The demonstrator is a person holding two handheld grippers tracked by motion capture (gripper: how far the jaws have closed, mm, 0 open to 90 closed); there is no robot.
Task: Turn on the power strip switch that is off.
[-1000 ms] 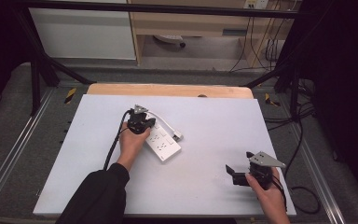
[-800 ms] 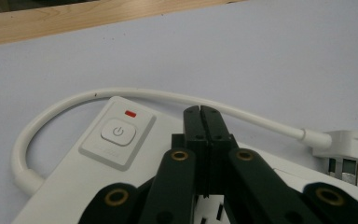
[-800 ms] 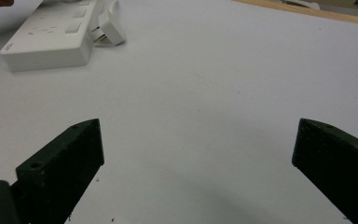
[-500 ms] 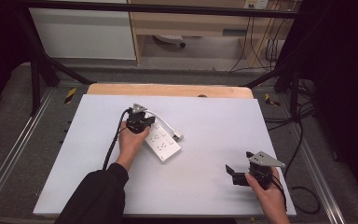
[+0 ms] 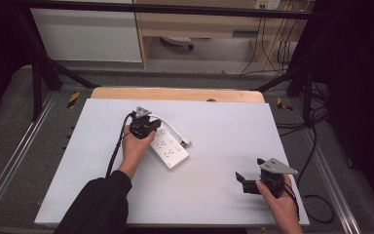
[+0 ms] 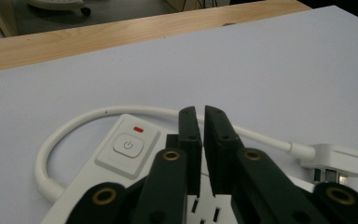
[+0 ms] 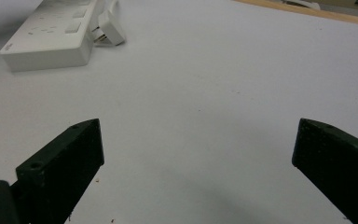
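Two tongs, left [image 6: 200, 114] nearly closed over one power strip [image 5: 169, 147], right [image 7: 200, 154] wide apart.

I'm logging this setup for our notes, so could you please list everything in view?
power strip: one, white, left of the table's centre, red indicator by its switch
cord: one, white, looping from the strip's switch end
plug: one, white, lying beside the strip
table: one, white top, wooden far edge
left gripper: one, black, fingers nearly together above the strip
right gripper: one, black, fingers wide apart, near the right front corner
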